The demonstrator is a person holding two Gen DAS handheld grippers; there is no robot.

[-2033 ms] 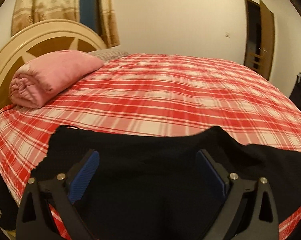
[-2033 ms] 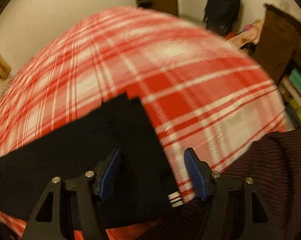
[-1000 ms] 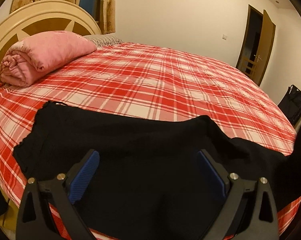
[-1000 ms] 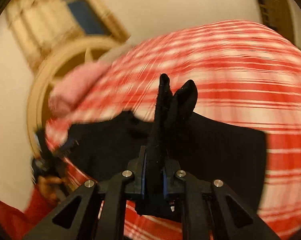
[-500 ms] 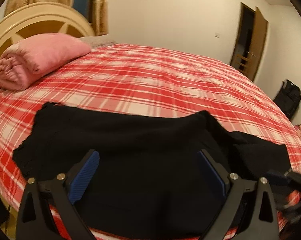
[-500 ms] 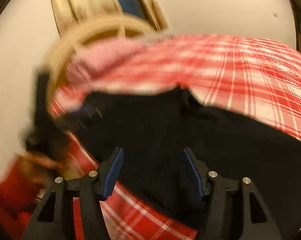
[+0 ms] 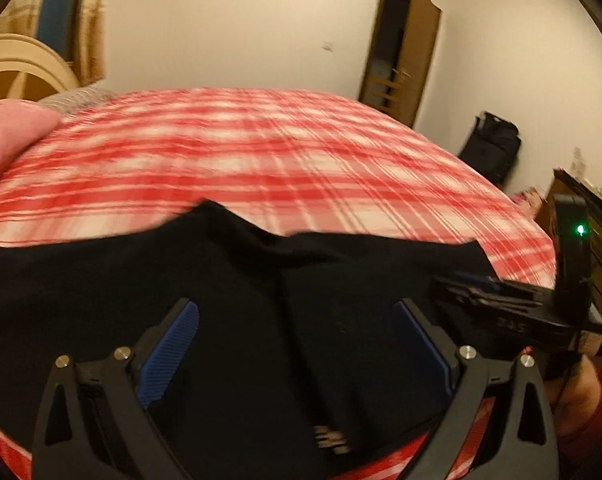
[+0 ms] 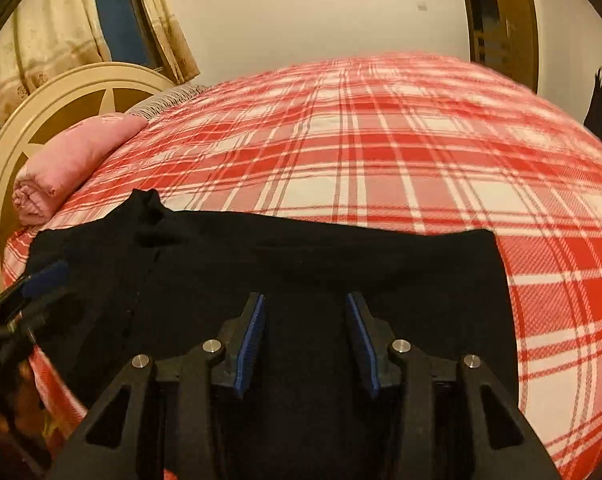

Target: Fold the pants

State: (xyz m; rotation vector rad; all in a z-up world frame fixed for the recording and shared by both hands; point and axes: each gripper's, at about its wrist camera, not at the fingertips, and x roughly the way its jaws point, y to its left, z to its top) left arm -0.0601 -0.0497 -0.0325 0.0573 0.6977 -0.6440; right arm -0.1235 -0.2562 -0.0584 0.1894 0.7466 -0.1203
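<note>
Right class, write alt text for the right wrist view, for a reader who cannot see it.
Black pants lie flat across the near edge of a bed with a red plaid sheet, with the right gripper above them, jaws open and empty. A rolled pink blanket rests by the cream headboard at left.

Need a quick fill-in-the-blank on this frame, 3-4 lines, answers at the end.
1. The pants lying on the bed are ____ in colour.
2. The bedsheet has a red and white ____ pattern.
3. The rolled blanket near the headboard is ____.
4. Both the left tongs and the right tongs are ____, gripping nothing.

Answers: black; plaid; pink; open
</note>
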